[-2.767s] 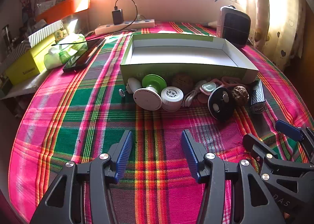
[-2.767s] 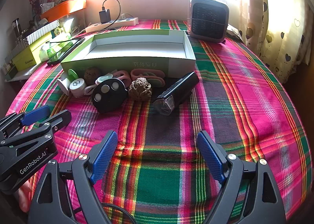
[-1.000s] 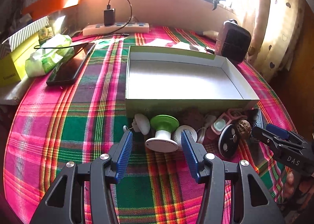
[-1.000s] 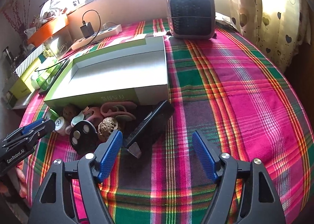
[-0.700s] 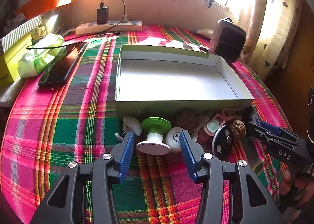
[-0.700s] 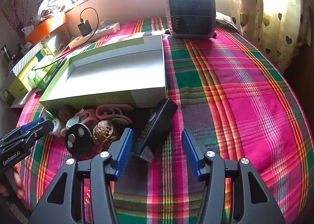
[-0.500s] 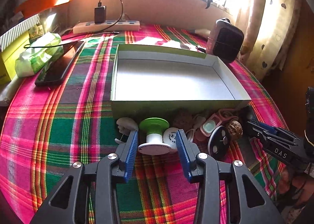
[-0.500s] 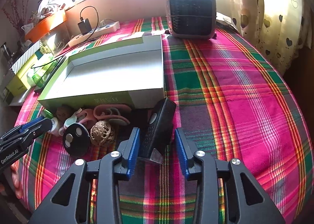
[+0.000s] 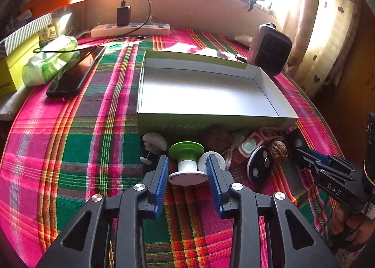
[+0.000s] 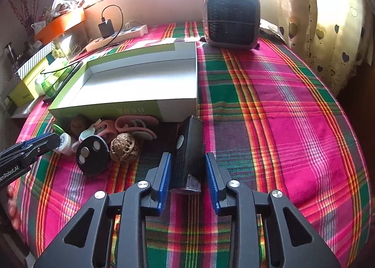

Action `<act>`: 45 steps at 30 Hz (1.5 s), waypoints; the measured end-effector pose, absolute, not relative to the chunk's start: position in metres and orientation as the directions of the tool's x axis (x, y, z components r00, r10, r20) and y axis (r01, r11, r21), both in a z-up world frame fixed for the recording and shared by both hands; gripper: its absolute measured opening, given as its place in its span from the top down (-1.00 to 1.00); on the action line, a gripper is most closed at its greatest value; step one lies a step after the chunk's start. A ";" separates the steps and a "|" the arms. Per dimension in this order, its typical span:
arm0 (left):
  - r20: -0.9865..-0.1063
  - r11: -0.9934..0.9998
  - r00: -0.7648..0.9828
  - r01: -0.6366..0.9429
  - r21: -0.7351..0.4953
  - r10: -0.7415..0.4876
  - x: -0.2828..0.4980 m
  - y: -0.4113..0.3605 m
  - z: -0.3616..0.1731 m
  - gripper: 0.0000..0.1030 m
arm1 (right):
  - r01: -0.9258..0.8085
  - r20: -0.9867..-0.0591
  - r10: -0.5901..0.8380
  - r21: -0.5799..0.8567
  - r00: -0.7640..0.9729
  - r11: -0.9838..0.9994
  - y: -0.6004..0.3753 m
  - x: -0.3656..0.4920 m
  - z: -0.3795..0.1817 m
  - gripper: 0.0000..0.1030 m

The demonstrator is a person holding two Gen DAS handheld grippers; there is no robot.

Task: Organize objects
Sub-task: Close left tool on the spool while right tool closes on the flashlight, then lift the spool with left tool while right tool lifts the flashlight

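Landmark: the shallow green-sided box [image 9: 211,89], open at the top, its white floor bare; it sits on the plaid cloth [image 9: 77,150] with its long front wall facing both cameras.
Left gripper [image 9: 188,174]: at the left end of the box's front wall, its blue fingers [image 9: 162,181] apart on either side of the green-and-white spool [image 9: 186,162]; slim gaps show on both sides, so whether the pads touch it cannot be told.
Spool: lying on the cloth just before the box's front wall, green flange toward the box, white flange toward the camera.
Right gripper [image 10: 188,181]: at the right end of the box's front wall, fingers apart around the black flashlight-like bar [image 10: 189,153], a narrow gap on each side.
Black bar: lying on the cloth, its far end almost at the box's right front corner, its clear end nearest the camera.
Crowd along the front wall: white knob [image 9: 154,142], white cap [image 9: 214,161], black disc [image 10: 92,155], walnut [image 10: 123,147] and pink loops [image 10: 136,124], packed close together between the two grippers.
Open room: broad bare cloth right of the box; a strip of bare cloth left of it up to the phone [image 9: 75,73].
Behind the box: a small heater [image 10: 231,18] at its right rear corner, a power strip [image 9: 130,31] at the wall.
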State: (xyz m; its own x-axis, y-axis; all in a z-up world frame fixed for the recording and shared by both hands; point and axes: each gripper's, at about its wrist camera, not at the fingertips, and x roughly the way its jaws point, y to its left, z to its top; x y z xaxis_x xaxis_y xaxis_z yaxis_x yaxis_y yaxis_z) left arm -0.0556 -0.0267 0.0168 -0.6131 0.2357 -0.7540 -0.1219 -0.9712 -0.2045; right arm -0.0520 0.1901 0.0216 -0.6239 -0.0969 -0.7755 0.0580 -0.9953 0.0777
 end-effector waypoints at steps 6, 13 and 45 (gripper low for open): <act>-0.757 -0.972 -0.611 -0.121 -0.203 0.234 -0.047 -0.029 0.017 0.40 | 0.080 -0.775 -0.102 0.066 -0.623 -0.995 0.188 -0.043 0.021 0.40; -0.759 -0.972 -0.608 -0.131 -0.194 0.233 -0.033 -0.028 0.017 0.40 | 0.118 -0.770 -0.110 0.045 -0.628 -0.992 0.181 -0.032 0.024 0.50; -0.787 -0.984 -0.591 -0.118 -0.135 0.179 -0.048 -0.017 0.007 0.38 | 0.134 -0.775 -0.089 0.005 -0.626 -0.991 0.172 -0.042 0.017 0.32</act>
